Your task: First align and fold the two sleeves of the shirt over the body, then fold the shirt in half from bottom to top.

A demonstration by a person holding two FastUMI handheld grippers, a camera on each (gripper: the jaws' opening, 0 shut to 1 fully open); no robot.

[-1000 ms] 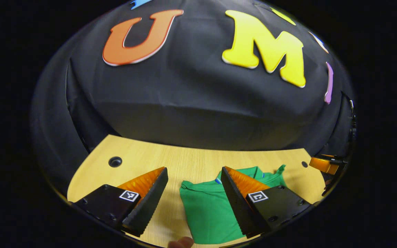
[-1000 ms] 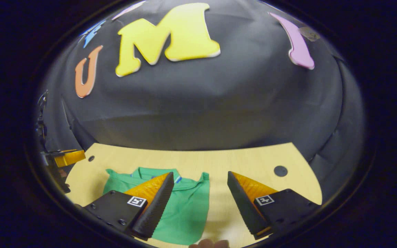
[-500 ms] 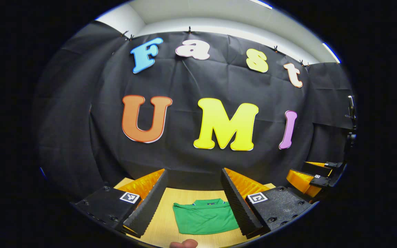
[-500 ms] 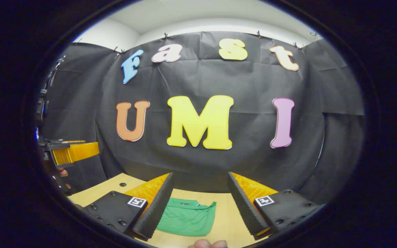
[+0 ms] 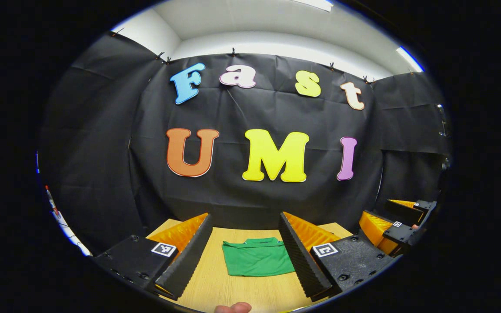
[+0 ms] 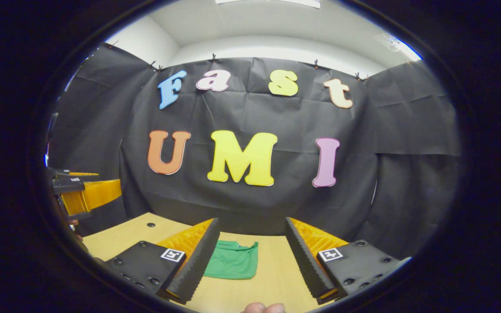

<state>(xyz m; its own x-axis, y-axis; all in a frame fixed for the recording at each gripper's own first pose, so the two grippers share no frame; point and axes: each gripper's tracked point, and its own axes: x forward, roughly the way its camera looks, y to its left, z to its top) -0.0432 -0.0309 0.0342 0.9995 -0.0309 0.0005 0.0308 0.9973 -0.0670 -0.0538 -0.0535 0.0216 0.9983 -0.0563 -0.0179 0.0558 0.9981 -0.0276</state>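
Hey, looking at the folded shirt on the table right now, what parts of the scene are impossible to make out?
- Shirt, left gripper view: its right edge sits behind the left gripper.
- Shirt, right gripper view: its left side is covered by the right gripper.
- Collar detail: too small in both views.
- Table: near edge cut off at the bottom.

A pale wooden bench (image 5: 215,282) carries one thing: a green shirt (image 5: 257,262), folded into a flat, compact rectangle, lying near the bench's far edge by the wall.
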